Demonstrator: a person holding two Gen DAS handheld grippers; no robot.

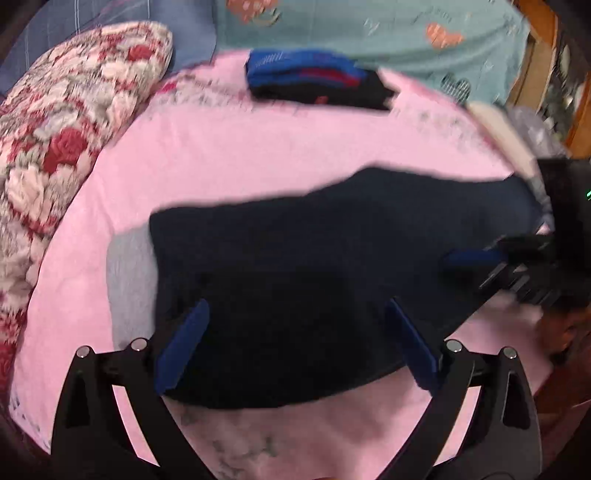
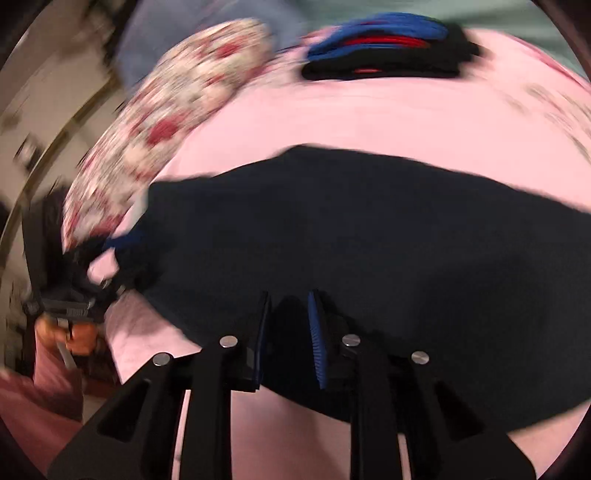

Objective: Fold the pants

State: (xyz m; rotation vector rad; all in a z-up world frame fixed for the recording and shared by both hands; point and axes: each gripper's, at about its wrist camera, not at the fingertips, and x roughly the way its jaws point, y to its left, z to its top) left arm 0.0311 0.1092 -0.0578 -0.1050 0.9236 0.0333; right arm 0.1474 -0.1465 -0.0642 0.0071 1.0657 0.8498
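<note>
The pants lie spread as a dark navy mass across the middle of the left wrist frame, on a pink sheet. A grey patch shows at their left edge. In the right wrist frame they fill the centre and right, reaching down to the lower right edge, again on the pink sheet.

The left gripper sits at the bottom centre of its own frame with its blue-padded fingers spread wide apart, the pants lying between and beneath them; nothing is pinched. In the right wrist frame this same gripper appears at the left edge, blurred, at the pants' left corner.

The right gripper is at the bottom centre of its frame, fingers drawn close with a fold of dark pants cloth pinched between the pads. In the left wrist frame it shows at the right edge, blurred, at the pants' right end.

A stack of folded clothes, blue, red and black, rests on the sheet at the upper centre of the left frame. A floral pillow fills the upper left. A teal cloth with heart prints runs along the top.
</note>
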